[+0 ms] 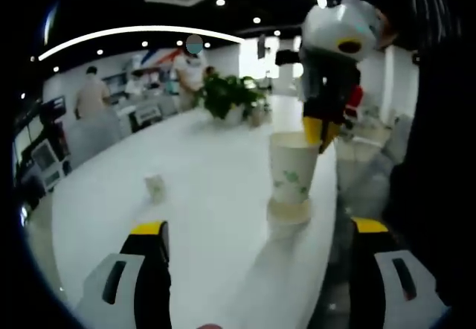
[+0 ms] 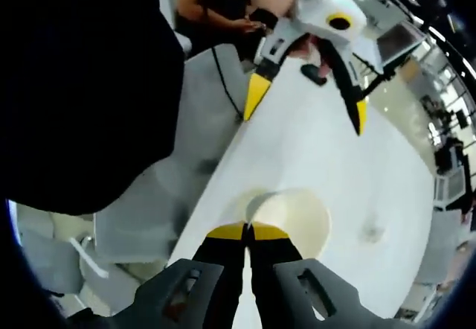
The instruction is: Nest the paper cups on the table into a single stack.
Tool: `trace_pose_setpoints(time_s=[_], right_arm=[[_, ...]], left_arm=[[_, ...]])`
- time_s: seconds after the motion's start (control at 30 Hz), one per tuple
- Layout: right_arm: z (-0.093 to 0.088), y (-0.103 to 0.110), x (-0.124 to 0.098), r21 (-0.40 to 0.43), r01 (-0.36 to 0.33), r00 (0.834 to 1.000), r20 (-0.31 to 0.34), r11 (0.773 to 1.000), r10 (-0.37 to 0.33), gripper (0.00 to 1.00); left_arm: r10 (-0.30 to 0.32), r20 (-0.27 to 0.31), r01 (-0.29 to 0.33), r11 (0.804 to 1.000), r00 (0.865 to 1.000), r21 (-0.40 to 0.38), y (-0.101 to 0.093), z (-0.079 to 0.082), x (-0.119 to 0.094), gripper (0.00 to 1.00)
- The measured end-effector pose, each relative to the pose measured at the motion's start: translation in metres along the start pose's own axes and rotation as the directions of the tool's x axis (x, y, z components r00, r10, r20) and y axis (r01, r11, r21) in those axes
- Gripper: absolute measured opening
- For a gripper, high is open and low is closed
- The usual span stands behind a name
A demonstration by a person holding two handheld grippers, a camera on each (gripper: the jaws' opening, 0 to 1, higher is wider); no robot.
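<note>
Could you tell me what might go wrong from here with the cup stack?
1. The right gripper pinches only the rim of the top paper cup; the thin rim could crease or slip.
2. The stack stands near the table edge, so a sideways nudge might tip it off.
3. A small cup stands apart; the open left gripper could knock it over.

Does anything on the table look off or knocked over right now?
Yes: a small paper cup lies tipped on its side out on the white table, apart from the upright cup stack. The right gripper is pinching that stack's rim. No spill shows.
</note>
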State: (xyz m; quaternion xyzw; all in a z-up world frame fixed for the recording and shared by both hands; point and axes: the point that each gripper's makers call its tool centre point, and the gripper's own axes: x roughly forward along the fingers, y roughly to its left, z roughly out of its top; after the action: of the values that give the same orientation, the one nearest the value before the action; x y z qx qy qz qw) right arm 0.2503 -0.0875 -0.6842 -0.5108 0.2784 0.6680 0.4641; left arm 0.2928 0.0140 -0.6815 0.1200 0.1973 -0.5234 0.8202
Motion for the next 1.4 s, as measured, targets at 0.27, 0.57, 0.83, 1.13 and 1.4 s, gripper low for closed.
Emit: trace_pose_setpoints(time_s=[0.27, 0.57, 0.83, 1.13, 1.4], right_arm=[[0.002, 0.001, 0.019, 0.024, -0.027, 1.0, -0.009, 0.999, 0.027, 0.0], [0.007, 0.005, 0.039, 0.06, -0.047, 0.998, -0.038, 0.997, 0.05, 0.0], [0.005, 0.005, 0.056, 0.064, -0.06, 0.996, -0.062, 0.996, 0.064, 0.0], [0.008, 0.012, 0.066, 0.082, -0.093, 0.995, -0.028, 0.992, 0.095, 0.08], [0.005, 0.009, 0.068, 0.109, -0.083, 0.996, -0.016, 0.991, 0.085, 0.08]], left_arm=[[0.004, -0.008, -0.004, 1.0, 1.0, -0.011, -0.002, -0.005, -0.003, 0.99], [0.008, 0.0, -0.007, 1.0, 1.0, -0.026, -0.002, -0.006, -0.001, 0.97], [0.028, 0.013, -0.027, 0.999, 1.0, -0.045, -0.001, -0.01, -0.004, 0.96], [0.044, 0.028, -0.042, 0.996, 0.999, -0.083, -0.002, -0.014, -0.008, 0.96], [0.052, 0.03, -0.049, 0.994, 0.998, -0.093, -0.002, -0.016, -0.009, 0.95]])
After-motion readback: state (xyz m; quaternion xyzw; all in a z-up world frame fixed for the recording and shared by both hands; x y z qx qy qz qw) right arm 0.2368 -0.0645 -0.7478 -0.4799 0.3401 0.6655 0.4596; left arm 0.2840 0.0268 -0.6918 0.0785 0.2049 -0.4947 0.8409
